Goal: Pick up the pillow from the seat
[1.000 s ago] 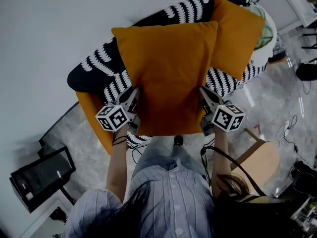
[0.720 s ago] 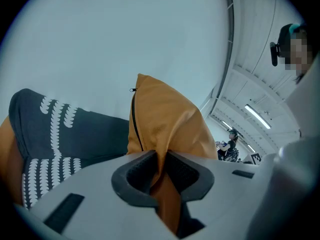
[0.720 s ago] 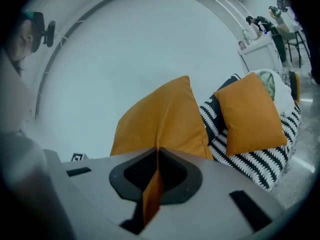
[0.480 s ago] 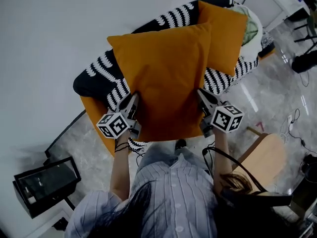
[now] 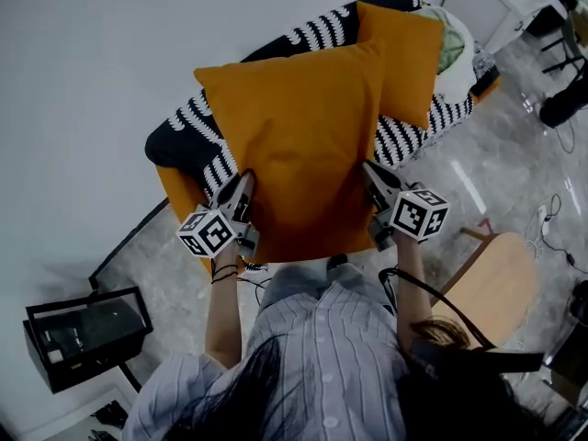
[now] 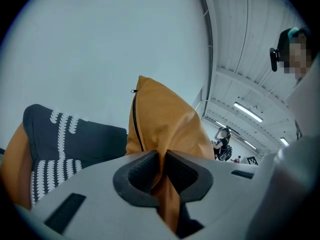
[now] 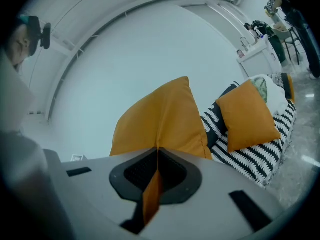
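Note:
I hold a large orange pillow (image 5: 294,145) up in front of me, above the sofa with the black-and-white patterned cover (image 5: 197,122). My left gripper (image 5: 246,184) pinches the pillow's lower left edge; its jaws have just been closing further, with the fabric (image 6: 165,129) between the pads. My right gripper (image 5: 370,175) is shut on the lower right edge, and orange fabric (image 7: 160,119) comes out between its jaws. In the gripper views, the left gripper (image 6: 161,166) and the right gripper (image 7: 157,166) both clamp a fold of cloth.
A second, smaller orange pillow (image 5: 402,58) leans on the sofa's back at the right. A white wall (image 5: 92,62) runs behind the sofa. A dark box (image 5: 87,333) stands on the floor at the lower left, a wooden stool (image 5: 501,283) at the right, with cables nearby.
Both grippers have risen and drawn back toward me with the pillow, which now hangs higher off the seat. The sofa looks further away beneath it.

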Available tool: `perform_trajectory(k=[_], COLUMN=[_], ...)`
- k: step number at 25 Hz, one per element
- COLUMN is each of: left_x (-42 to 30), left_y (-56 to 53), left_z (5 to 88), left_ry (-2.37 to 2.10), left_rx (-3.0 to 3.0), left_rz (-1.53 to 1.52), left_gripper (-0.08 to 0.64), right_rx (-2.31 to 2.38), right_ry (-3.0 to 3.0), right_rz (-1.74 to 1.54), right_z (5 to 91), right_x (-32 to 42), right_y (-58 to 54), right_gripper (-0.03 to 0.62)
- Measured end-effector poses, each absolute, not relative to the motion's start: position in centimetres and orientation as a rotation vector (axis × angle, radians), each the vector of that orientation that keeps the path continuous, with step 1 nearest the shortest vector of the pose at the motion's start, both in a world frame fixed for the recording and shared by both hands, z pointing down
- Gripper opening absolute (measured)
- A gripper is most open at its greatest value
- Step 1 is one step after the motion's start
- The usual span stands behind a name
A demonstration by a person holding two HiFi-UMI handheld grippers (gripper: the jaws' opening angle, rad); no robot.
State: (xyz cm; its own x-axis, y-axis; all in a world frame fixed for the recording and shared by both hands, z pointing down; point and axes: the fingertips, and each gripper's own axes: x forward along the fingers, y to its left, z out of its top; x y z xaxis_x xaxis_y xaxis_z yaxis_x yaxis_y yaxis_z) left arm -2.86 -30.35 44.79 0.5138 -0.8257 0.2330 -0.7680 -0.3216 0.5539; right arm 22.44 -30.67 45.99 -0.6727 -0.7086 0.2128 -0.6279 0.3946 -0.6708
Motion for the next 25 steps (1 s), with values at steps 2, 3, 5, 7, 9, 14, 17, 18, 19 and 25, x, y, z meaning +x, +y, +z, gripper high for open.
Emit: perform_trajectory(k=[2, 3, 5, 7, 9, 14, 17, 18, 19, 25], left_x=[-2.8, -2.7, -2.6, -2.8, -3.3, -5.1, -6.1, -6.5, -6.9, -9.5], left_y=[-28.8, -28.1, -26.7, -25.4, -24.1, -21.7, -20.8, -20.4, -19.9, -17.0], left_z=[44.6, 44.6, 44.6, 44.6, 44.6, 44.6, 44.6, 44.7, 44.7, 44.9], left_ry=[-1.306, -1.312, -1.323, -1.333, -1.348, -1.399, -1.427, -1.434, -1.44, -1.456], left_rx=[2.132, 2.128, 2.118, 2.106, 2.093, 2.059, 2.035, 2.028, 2.022, 2.003], left_rz=[-0.118, -0.116, -0.114, -0.114, -0.113, -0.106, -0.115, -0.117, -0.118, -0.13], left_gripper=[0.057, 0.057, 0.055, 0.054, 0.052, 0.052, 0.051, 0.051, 0.051, 0.049], right_rx=[-1.203, -1.195, -1.183, -1.173, -1.157, -1.109, -1.071, -1.06, -1.052, -1.023], right_ry=[2.555, 2.566, 2.585, 2.596, 2.604, 2.63, 2.639, 2.64, 2.642, 2.66], right_rz=[-1.139, -1.136, -1.134, -1.14, -1.148, -1.18, -1.195, -1.199, -1.203, -1.216], right_z=[45.7, 45.6, 45.6, 45.7, 45.8, 46.1, 46.0, 46.0, 46.0, 46.2], right_x=[22.5, 22.6, 22.7, 22.5, 22.0, 20.2, 19.1, 18.7, 18.3, 15.6], right_y=[-29.4, -28.9, -28.0, -27.1, -26.2, -24.8, -24.2, -24.0, -23.7, -21.4], right_gripper=[0.021, 0.021, 0.021, 0.021, 0.021, 0.021, 0.021, 0.021, 0.021, 0.021])
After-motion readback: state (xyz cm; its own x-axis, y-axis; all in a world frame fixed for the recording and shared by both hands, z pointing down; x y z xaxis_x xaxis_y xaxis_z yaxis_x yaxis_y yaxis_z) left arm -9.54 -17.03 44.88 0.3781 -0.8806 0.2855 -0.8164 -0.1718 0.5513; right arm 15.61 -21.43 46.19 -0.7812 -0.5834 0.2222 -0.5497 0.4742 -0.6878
